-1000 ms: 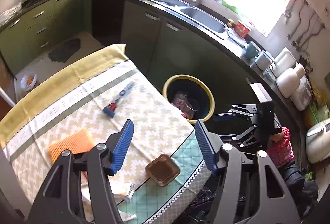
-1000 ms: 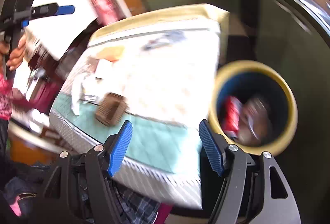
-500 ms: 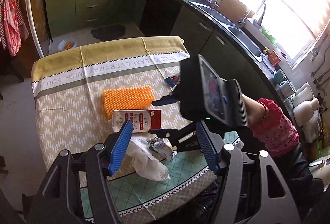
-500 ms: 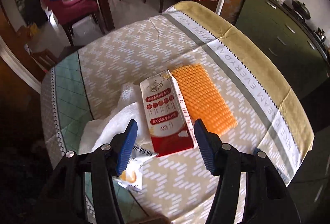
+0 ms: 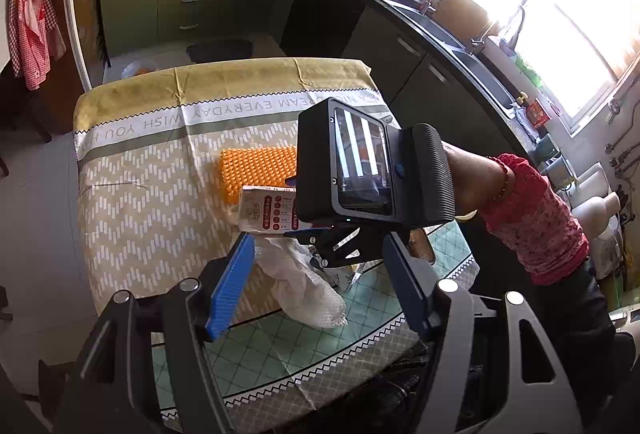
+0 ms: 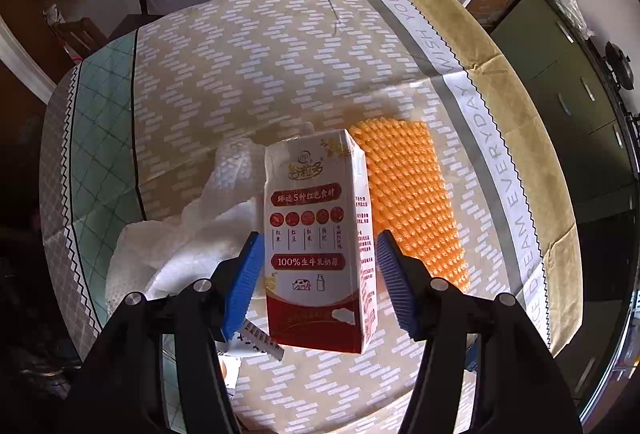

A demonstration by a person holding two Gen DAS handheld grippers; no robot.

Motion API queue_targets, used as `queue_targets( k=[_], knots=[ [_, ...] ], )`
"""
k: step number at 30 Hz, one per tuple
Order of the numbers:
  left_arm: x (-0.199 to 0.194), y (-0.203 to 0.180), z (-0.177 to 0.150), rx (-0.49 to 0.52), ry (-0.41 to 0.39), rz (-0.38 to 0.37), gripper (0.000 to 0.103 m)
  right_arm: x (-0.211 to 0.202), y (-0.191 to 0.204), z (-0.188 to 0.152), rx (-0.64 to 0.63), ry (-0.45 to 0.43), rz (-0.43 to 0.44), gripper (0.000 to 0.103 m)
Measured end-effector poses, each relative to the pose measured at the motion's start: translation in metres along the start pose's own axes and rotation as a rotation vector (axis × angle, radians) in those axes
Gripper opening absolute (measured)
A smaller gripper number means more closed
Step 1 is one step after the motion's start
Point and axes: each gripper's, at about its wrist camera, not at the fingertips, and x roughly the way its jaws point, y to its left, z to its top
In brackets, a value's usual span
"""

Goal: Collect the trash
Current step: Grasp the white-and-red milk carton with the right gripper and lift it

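Flanking milk carton (image 6: 318, 242): wide right tongs (image 6: 320, 278), orange mat (image 6: 408, 202) beside; left tongs (image 5: 320, 286) wide.

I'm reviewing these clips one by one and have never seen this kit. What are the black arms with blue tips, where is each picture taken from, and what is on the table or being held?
No robot here: a person carries a hand-held two-finger gripper in each hand, and each has a fisheye camera looking along its blue fingers.

The left wrist view shows the left gripper open and empty above the table's near edge, with the other tool's black body in front of it.

The right wrist view shows the right gripper open, its fingers on either side of a red and white milk carton lying flat, not yet squeezed.

On the patterned tablecloth also lie an orange bumpy mat, crumpled white paper and a small wrapper. Nothing is held yet.
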Motion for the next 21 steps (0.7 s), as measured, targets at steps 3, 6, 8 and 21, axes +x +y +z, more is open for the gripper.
queue_targets(
  k=[3,6,8,21],
  knots=[
    [0.0,0.003,-0.002,-0.006,0.002,-0.001,0.064,0.008,0.006,0.006,-0.032,0.029,-0.015,0.059],
    [0.0,0.006,-0.005,-0.012,0.002,-0.004,0.064,0.02,0.011,0.01,-0.058,0.061,-0.05,0.059],
    [-0.001,0.007,-0.006,-0.015,0.003,-0.003,0.064,0.027,0.01,0.011,-0.057,0.072,-0.067,0.058],
    [0.03,-0.006,-0.01,0.047,0.103,-0.003,0.068,-0.017,-0.07,-0.009,0.302,-0.093,0.073,0.052]
  ],
)
